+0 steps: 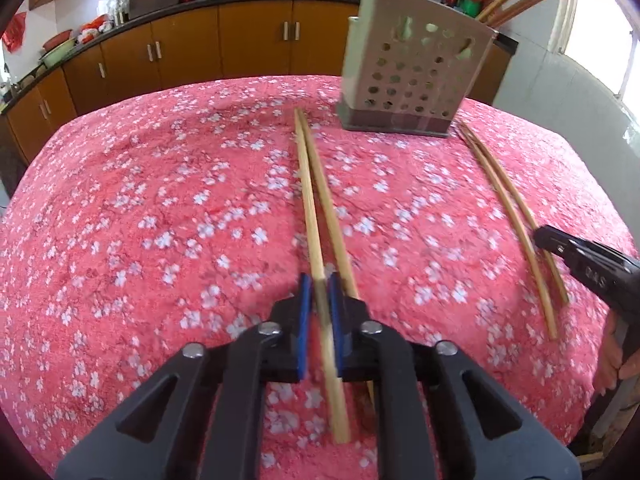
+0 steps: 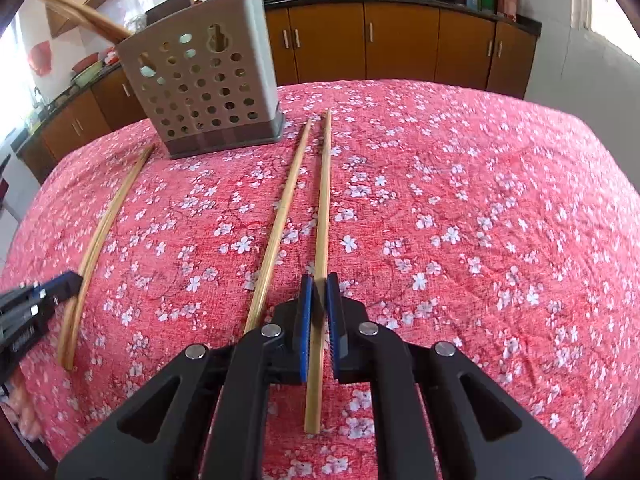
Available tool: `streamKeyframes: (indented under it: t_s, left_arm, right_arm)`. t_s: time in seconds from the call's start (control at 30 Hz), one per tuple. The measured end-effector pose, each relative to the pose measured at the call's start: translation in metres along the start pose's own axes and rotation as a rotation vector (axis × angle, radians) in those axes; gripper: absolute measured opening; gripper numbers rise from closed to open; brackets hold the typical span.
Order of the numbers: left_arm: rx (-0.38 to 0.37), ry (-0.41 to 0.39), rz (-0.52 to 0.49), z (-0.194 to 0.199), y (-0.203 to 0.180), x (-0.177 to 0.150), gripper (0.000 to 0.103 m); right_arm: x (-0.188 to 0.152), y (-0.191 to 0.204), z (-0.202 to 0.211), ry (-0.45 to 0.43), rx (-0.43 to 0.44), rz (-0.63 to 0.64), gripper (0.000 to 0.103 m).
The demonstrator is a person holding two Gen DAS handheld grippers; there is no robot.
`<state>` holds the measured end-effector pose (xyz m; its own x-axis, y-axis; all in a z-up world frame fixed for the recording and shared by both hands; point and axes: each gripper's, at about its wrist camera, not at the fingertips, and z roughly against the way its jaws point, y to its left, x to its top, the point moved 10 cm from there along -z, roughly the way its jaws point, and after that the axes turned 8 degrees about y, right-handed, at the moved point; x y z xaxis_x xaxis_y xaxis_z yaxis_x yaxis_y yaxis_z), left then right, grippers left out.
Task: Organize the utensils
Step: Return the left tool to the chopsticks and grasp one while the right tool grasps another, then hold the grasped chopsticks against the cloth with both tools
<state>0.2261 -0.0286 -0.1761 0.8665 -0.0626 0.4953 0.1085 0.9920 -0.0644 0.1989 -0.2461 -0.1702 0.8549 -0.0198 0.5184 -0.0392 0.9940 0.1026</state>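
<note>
Two pairs of wooden chopsticks lie on a pink flowered cloth. My left gripper [image 1: 319, 286] is shut on one chopstick [image 1: 310, 204] of the left pair; its mate [image 1: 328, 208] lies beside it. My right gripper [image 2: 319, 286] is shut on one chopstick [image 2: 323, 200] of the right pair; its mate [image 2: 280, 216] lies just to the left. A grey perforated utensil holder [image 1: 412, 76] stands at the far side with several chopsticks in it; it also shows in the right wrist view [image 2: 204, 88]. The right gripper shows in the left view [image 1: 576, 256], the left gripper in the right view [image 2: 44, 292].
The table [image 1: 160, 200] is covered by the pink cloth. Brown kitchen cabinets [image 1: 256, 40] with a dark counter, woks and bowls stand behind. A white wall and window are at the right [image 1: 600, 60].
</note>
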Motion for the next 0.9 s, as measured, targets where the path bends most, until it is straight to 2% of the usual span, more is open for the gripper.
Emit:
streamKeyframes:
  t_s: [0.1, 0.23, 0.37, 0.9]
  left_arm:
    - [0.037, -0.005, 0.05, -0.004, 0.021, 0.01, 0.009]
    - [0.123, -0.016, 0.125, -0.011, 0.072, 0.025, 0.009]
    - [0.111, -0.032, 0.171, -0.012, 0.097, 0.031, 0.011]
    - [0.095, -0.05, 0.18, -0.011, 0.103, 0.03, 0.011]
  right_arm:
    - [0.006, -0.01, -0.002, -0.009, -0.019, -0.02, 0.008]
    - [0.021, -0.044, -0.006, -0.03, -0.083, -0.099, 0.008]
    - [0.03, -0.059, -0.01, -0.045, -0.095, -0.132, 0.008]
    - [0.032, -0.059, -0.012, -0.044, -0.092, -0.133, 0.008]
